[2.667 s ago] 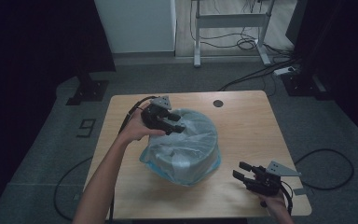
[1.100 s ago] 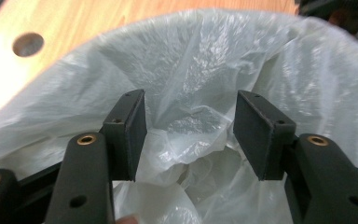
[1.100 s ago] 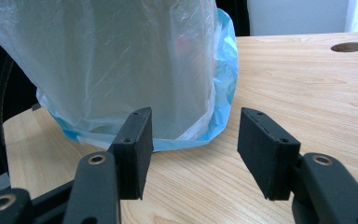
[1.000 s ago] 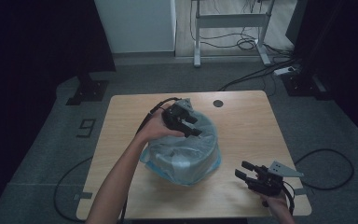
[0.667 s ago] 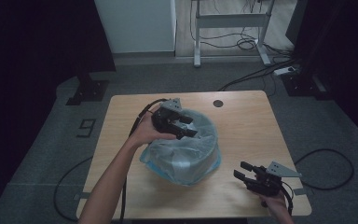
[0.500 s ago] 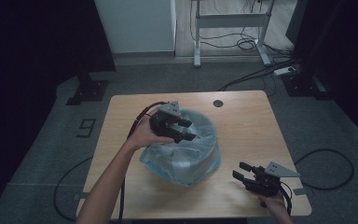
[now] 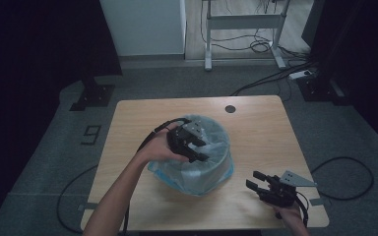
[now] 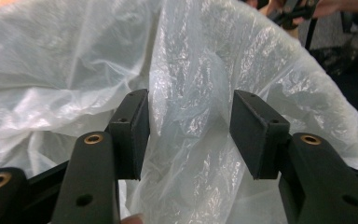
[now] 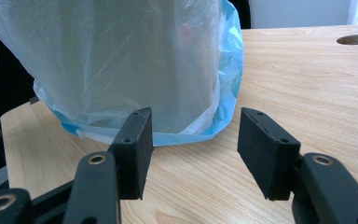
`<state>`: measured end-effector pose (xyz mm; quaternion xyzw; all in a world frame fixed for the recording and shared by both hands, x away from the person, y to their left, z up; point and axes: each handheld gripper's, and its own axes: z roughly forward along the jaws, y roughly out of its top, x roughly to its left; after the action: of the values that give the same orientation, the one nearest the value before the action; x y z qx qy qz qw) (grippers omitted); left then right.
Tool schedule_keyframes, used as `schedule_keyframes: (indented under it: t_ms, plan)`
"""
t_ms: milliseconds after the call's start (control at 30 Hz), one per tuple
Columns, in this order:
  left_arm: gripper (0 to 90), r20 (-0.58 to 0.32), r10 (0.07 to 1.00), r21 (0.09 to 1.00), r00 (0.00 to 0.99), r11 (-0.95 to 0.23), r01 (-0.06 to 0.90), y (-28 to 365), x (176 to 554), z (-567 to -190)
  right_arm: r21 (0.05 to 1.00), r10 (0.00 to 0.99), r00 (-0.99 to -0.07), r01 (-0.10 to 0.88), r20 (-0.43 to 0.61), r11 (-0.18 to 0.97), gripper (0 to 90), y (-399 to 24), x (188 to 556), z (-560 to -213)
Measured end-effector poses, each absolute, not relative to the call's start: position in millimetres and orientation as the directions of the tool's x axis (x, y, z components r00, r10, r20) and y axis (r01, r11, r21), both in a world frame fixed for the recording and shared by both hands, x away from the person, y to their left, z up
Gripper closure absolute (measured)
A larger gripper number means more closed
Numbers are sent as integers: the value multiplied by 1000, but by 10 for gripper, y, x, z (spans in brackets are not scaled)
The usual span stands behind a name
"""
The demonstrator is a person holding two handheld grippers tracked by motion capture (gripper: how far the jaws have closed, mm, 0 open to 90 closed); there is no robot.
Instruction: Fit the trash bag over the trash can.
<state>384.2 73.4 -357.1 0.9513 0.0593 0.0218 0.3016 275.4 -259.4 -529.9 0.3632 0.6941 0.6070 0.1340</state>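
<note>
A bin lined with a translucent plastic bag, blue at its skirt, stands mid-table. My left gripper reaches over the bin's left rim into the mouth. In the left gripper view a raised fold of the bag stands between the jaws of the left gripper, which have just been closing; the pads are not pressing it. My right gripper rests low near the table's front right, open and empty. In the right gripper view the right gripper faces the bag's lower side from a short way off.
The wooden table has a round cable hole at the back. The left gripper's cable loops over the table's left part. A desk frame and floor cables lie beyond the table.
My left gripper has slid from the bin's far rim toward the near left side of the mouth. The right gripper has stayed put.
</note>
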Motion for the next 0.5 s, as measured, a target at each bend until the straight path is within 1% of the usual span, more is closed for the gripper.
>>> schedule_keyframes:
  t_ms: [167, 300, 400, 500]
  plan:
    - [468, 6, 122, 535, 993, -839, 100, 690, 3839, -3598, 940, 665, -703, 340, 252, 4, 447, -2586, 2752, -5297]
    - [461, 2, 127, 534, 992, -839, 106, 691, 3844, -3599, 940, 665, -703, 341, 252, 5, 446, -2583, 2754, -5298]
    - [431, 13, 141, 565, 990, -818, 109, 727, 3850, -3580, 940, 666, -703, 341, 251, 6, 446, -2586, 2754, -5298]
    - [395, 19, 167, 630, 986, -767, 118, 804, 3861, -3535, 941, 666, -703, 339, 250, 4, 447, -2595, 2752, -5294]
